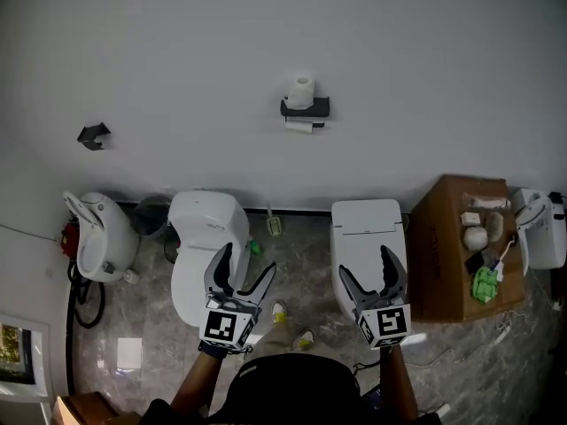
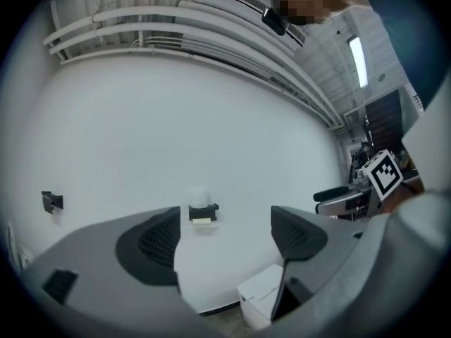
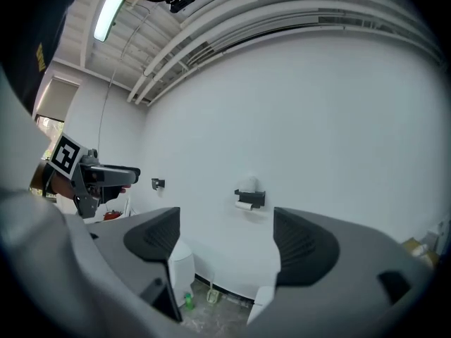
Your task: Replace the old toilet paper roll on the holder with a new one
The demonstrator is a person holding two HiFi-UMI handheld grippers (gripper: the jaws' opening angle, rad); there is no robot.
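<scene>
Head view, lower centre: left gripper (image 1: 248, 259) and right gripper (image 1: 364, 261) side by side, jaws of both spread wide, nothing held. Same reading in each gripper view: dark pads (image 2: 151, 245) well apart, only white wall (image 1: 177, 42) in the gap.

Upper centre of the head view, high on that wall and well apart from both grippers: black holder (image 1: 306, 107), with a full white roll (image 1: 302, 90) upright on top and a smaller roll (image 1: 300, 126) slung beneath.

Left gripper view: holder framed between the jaws, nearer the left pad; top roll a pale blur against the wall. Right gripper view: holder again between the jaws, nearer the right pad.

Plain only from the head view: two white toilets (image 1: 205, 237) seen from above under the grippers, and small items on top of a cardboard box (image 1: 447, 237) at right.

Only in the gripper views: ceiling pipes (image 2: 176, 20) along the top, and the opposite gripper with its marker cube (image 2: 384, 174) at the frame edge, right in the left view and left in the right view.
</scene>
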